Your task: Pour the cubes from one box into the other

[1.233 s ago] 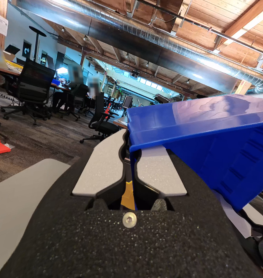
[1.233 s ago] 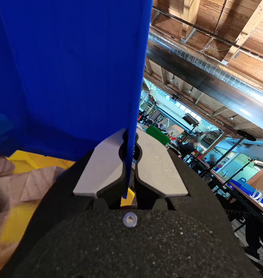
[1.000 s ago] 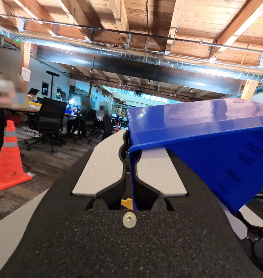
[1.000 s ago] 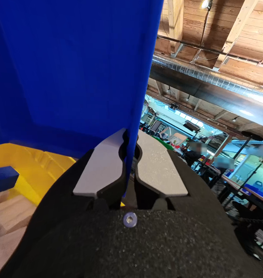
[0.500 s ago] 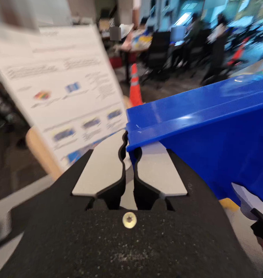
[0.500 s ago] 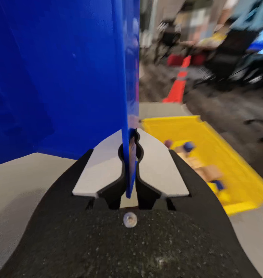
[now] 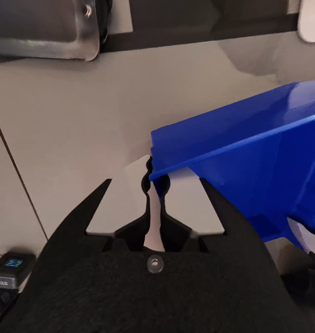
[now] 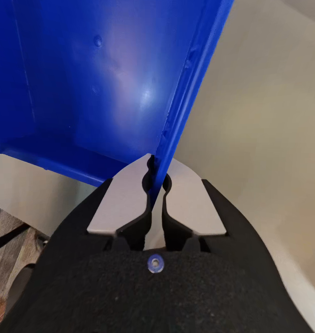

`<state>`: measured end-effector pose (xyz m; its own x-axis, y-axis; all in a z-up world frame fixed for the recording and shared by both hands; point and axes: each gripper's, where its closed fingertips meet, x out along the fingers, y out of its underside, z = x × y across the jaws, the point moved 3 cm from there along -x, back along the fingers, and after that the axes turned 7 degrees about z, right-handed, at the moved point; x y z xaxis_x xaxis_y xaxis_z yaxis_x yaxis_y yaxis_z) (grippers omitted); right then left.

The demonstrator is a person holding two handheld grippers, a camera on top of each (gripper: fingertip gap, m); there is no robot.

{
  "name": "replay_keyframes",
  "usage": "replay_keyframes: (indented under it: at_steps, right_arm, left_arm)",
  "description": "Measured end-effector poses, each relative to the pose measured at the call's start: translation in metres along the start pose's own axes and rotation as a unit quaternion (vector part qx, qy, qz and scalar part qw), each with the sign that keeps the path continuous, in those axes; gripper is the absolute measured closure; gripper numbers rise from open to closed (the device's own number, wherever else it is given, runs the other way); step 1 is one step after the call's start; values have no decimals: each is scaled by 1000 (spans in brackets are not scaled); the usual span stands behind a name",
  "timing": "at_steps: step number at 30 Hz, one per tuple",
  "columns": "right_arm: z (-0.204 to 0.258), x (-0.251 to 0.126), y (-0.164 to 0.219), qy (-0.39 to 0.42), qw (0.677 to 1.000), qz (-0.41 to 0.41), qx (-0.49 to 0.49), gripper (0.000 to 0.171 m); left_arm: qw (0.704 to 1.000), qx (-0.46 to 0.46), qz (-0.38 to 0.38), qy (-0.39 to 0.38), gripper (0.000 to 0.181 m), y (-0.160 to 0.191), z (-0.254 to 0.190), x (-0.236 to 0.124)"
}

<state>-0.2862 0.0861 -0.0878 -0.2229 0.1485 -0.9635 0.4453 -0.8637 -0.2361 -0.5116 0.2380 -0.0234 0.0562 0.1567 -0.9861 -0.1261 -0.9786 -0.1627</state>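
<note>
Grey tabletop (image 7: 99, 111) under everything, plain and matte in both views. Nearest in left wrist view: left hand-held gripper (image 7: 155, 173) pinched down on the corner rim of the blue box (image 7: 243, 162), narrow gap, one finger outside the rim, the other tucked under the lip. Box body running off to the right, tilted, outer wall and flange facing the camera. Pale finger of the other gripper poking in under the box at the right edge. Small black device (image 7: 8, 270) with a lit display at the lower left. Thin dark seam crossing the tabletop on the left. Farther back, a shiny metal tray-like thing (image 7: 45, 30) at top left, blurred; dark band behind it. Right wrist view: right hand-held gripper (image 8: 157, 173) clamped on the box's side wall (image 8: 180, 108), wall edge-on between the fingers. Box interior (image 8: 90, 72) filling the upper left, no cubes visible inside. Tabletop edge and floor (image 8: 5, 243) at lower left. Yellow box outside both views.
</note>
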Motion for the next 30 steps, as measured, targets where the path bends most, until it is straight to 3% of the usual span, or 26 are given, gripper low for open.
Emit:
replay_keyframes:
  at_steps: [3, 9, 14, 18, 22, 26, 30]
  right_arm:
    - [11, 24, -11, -36, 998, 42, -6, 159]
    - [10, 44, -36, -78, 996, 33, 12, 157]
    - [11, 44, -54, -138, 990, -15, 23, 138]
    - [-1, 7, -53, -199, 974, -107, 22, 139]
    - [-47, -87, -24, -193, 939, -281, -40, 142]
    - [-123, -162, 38, -85, 917, -383, -70, 133]
    - [-205, -204, 123, 27, 901, -429, -49, 127]
  left_arm:
    - [1000, 15, 21, -9, 175, -11, 15, 24]
    - [998, 10, 53, -21, 175, -35, 36, 78]
    - [998, -32, -17, 44, 175, -57, 40, 102]
    - [996, -14, -60, 69, 140, -63, 35, 62]
    - [979, 34, -186, 75, 133, -38, 8, -24]
    - [935, 75, -333, 100, 125, 33, -65, -84]
    - [893, 60, -427, 132, 125, 124, -147, -92]
